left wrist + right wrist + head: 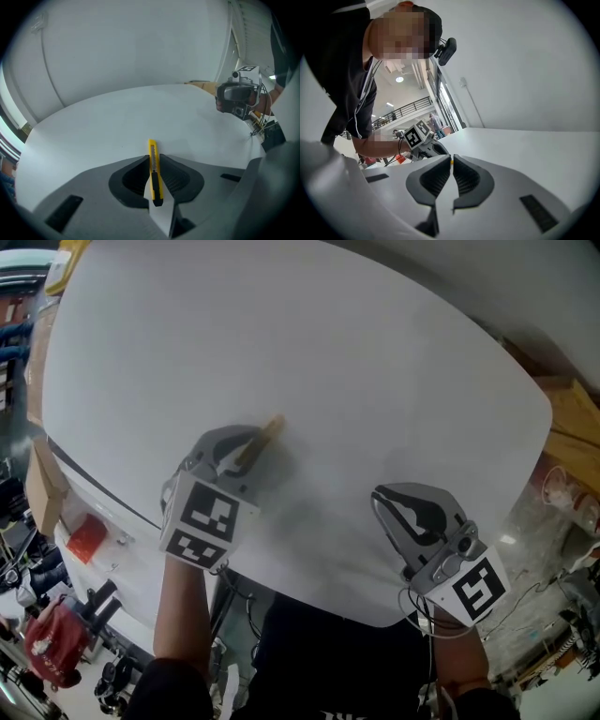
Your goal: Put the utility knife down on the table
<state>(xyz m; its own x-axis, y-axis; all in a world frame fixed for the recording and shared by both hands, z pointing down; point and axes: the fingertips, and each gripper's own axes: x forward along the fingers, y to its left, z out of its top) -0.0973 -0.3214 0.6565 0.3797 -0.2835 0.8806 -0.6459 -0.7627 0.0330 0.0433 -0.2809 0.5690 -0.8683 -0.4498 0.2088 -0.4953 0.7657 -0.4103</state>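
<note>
Utility knife point(153, 171), yellow, one: clamped edge-on between the jaws of the left hand-held gripper point(153, 157), low over the near part of the desk point(375, 381); whether it touches the desk cannot be told. Hand-held grippers, two: the right hand-held gripper point(452, 158) sits by the desk's near edge, jaws drawn almost together on nothing. Desk, one, white; step judged in hand is the set-down, knife not yet released, and the next move calls for laying it flat on the desk, then parting the left jaws.
</note>
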